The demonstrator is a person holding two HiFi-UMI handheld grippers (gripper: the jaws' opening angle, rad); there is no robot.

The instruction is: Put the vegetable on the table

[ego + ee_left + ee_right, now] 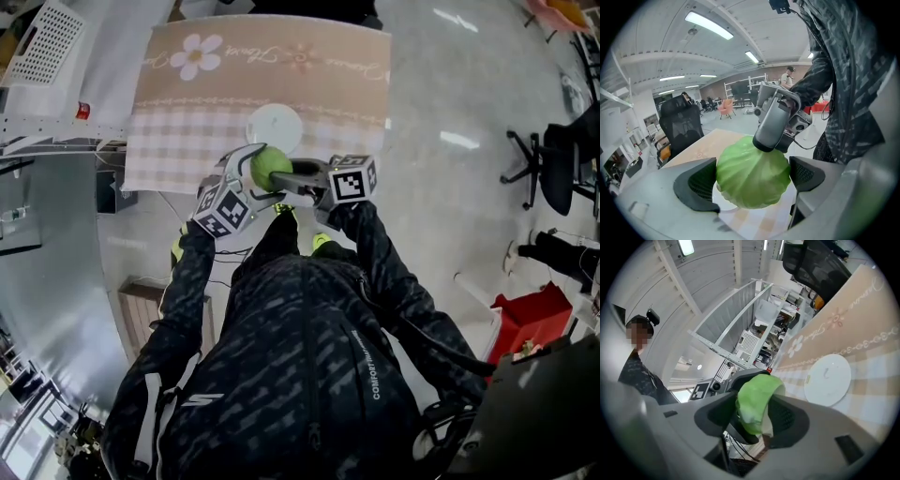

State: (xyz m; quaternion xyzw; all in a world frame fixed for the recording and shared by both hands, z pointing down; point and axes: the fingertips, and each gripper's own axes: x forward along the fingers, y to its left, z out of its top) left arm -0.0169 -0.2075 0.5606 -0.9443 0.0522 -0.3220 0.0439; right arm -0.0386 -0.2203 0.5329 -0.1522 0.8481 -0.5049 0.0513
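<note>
Clamping cabbage (271, 166) inside both finger pairs, left gripper (752, 176) and right gripper (757, 413). Table (337, 103) straight below fingertips, plate (275, 124) just beyond.

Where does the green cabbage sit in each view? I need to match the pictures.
Head view: round green cabbage, centre, at the near edge of the beige flowered tablecloth.
Left gripper view: cabbage lower centre, between the jaws.
Right gripper view: cabbage lower centre, between the jaws.
Shared landmark: the tablecloth, in all three.
</note>
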